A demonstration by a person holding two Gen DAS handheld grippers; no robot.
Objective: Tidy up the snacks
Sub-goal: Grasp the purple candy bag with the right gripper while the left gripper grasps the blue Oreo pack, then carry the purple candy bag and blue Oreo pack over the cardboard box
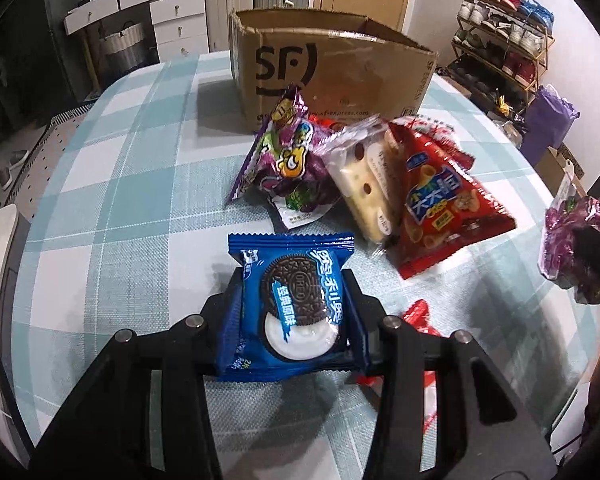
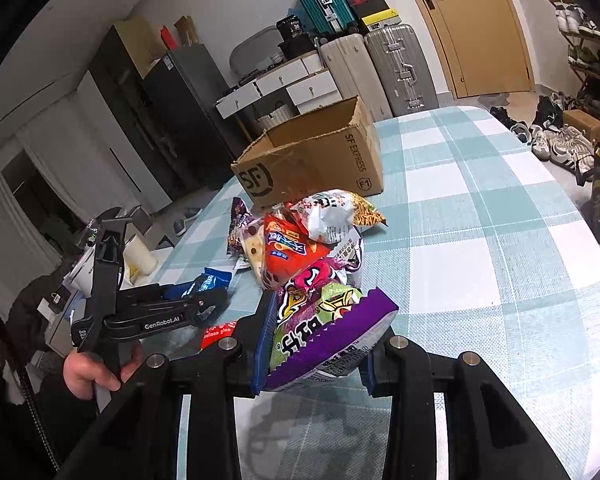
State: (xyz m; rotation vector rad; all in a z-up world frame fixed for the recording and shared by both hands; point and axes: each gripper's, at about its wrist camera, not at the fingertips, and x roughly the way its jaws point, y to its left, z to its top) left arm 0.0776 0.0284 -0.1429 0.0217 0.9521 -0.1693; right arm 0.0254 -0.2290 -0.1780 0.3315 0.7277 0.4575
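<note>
My left gripper (image 1: 294,280) is shut on a blue Oreo packet (image 1: 292,308), held just above the checked tablecloth (image 1: 120,200). Beyond it lies a pile: a purple candy bag (image 1: 288,160), a white cracker pack (image 1: 364,184) and a red snack bag (image 1: 444,208). An open cardboard box (image 1: 324,68) stands behind the pile. My right gripper (image 2: 320,340) is shut on a purple and green candy bag (image 2: 324,328), lifted off the table; its right finger is hidden behind the bag. The right wrist view shows the left gripper (image 2: 208,300) with the Oreo packet (image 2: 210,282), left of the pile (image 2: 300,248).
A red wrapper (image 1: 420,316) lies under the left gripper. A hand (image 2: 88,372) grips the left tool's handle. A shoe rack (image 1: 500,32) stands past the table's right edge, suitcases (image 2: 400,64) and drawers behind the box (image 2: 312,160). Bare cloth (image 2: 480,240) spreads right of the pile.
</note>
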